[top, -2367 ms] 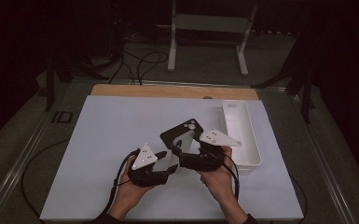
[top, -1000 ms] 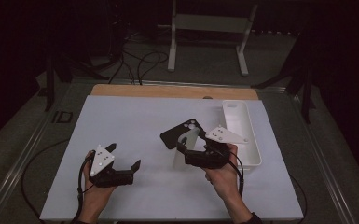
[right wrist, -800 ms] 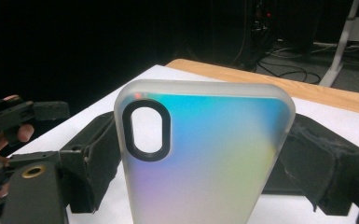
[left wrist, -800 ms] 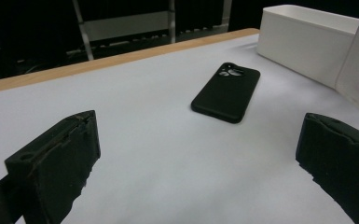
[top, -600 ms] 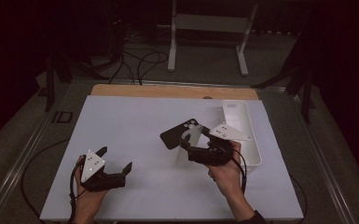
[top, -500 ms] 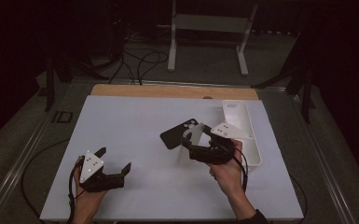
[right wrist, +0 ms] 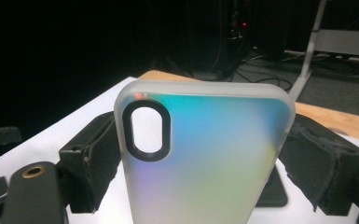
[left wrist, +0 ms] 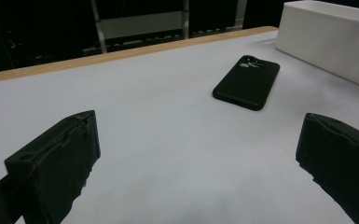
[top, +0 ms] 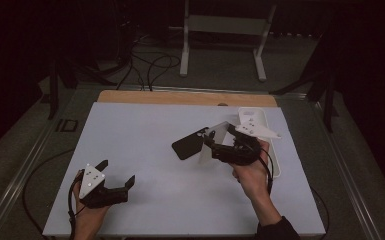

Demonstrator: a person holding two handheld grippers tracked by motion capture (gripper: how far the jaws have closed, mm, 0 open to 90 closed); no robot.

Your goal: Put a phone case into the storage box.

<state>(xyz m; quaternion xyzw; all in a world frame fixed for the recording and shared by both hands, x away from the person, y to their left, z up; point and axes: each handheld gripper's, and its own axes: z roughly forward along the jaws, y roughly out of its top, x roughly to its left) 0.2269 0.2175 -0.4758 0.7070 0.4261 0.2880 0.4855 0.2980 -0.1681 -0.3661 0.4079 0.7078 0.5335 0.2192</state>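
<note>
A translucent, iridescent phone case (right wrist: pixel 205 154) with an oval camera cutout stands upright between the jaws of my right gripper (right wrist: pixel 205 161), which is shut on its two long edges. From above, that case (top: pixel 214 142) is held a little over the table, right of centre, by the right gripper (top: pixel 216 146). A black phone (top: pixel 189 145) lies flat on the white table just left of it, camera side up, and appears again as the black phone (left wrist: pixel 247 81) ahead of my left gripper (left wrist: pixel 191 158). The left gripper (top: pixel 116 172) is open and empty near the front left.
A long white tray (top: pixel 276 155) lies along the table's right side, just behind my right hand; its wall (left wrist: pixel 326 37) shows in the left gripper view. The white table top (top: pixel 145 130) has a wooden strip along its far edge. Cables and a metal stand lie beyond.
The left gripper has drawn away from the centre to the front left and settled lower. The right gripper has lifted slightly and shifted right with the case in it. The black phone stayed put.
</note>
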